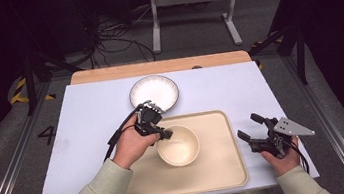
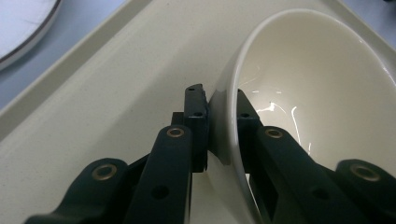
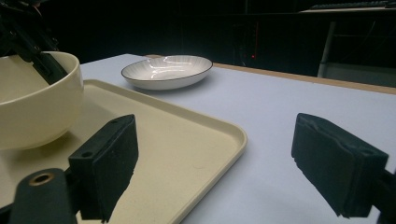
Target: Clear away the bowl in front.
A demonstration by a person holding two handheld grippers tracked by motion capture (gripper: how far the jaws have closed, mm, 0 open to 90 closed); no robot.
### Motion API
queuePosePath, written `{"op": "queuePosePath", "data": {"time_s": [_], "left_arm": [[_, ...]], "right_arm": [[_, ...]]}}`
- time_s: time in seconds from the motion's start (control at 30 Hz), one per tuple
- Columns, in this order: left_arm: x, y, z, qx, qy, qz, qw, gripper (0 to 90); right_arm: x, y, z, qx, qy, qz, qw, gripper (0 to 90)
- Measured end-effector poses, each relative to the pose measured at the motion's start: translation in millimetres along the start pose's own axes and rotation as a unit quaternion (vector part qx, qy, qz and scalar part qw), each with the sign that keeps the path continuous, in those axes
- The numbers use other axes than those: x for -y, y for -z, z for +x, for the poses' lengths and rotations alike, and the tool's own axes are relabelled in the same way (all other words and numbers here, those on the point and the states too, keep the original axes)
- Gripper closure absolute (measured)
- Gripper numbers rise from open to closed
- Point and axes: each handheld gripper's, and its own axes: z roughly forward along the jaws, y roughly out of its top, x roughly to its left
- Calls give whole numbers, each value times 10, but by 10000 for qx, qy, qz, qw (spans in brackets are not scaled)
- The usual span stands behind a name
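Cream bowl [image 1: 178,145] is sat on the cream tray [image 1: 220,171], and its near-left rim is pinched by the left gripper [image 1: 162,131], one jaw inside, one outside. The grip should be kept tight and the bowl kept level if it is lifted. The right gripper [image 1: 250,128] is held wide open beside the tray, holding nothing. A "4" [image 1: 47,135] can be read on the floor.

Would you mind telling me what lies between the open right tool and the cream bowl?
Just bare cream plastic tray between the right tool and the bowl, per the high view.
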Motion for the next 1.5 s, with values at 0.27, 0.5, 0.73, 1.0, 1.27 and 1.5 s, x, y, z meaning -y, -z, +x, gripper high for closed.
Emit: {"op": "queuePosePath", "data": {"time_s": [0.27, 0.5, 0.73, 1.0, 1.27, 1.5], "left_arm": [[25, -55, 17, 8, 8, 95, 10000, 818], [29, -113, 12, 78, 11, 163, 9998, 817], [31, -130, 35, 110, -8, 168, 9998, 817], [37, -150, 48, 58, -32, 281, 9996, 814], [43, -167, 75, -34, -19, 242, 9997, 785], [47, -124, 83, -165, -75, 131, 9997, 672]], "right_arm": [[0, 2, -2, -8, -5, -5, 10000, 153], [1, 3, -3, -7, -9, -12, 10000, 153], [1, 3, -3, -9, -9, -14, 10000, 153], [1, 3, -2, -11, -6, -10, 10000, 153], [1, 4, -2, -15, -2, -14, 10000, 153], [1, 2, 0, -6, 7, -19, 10000, 153]]}}
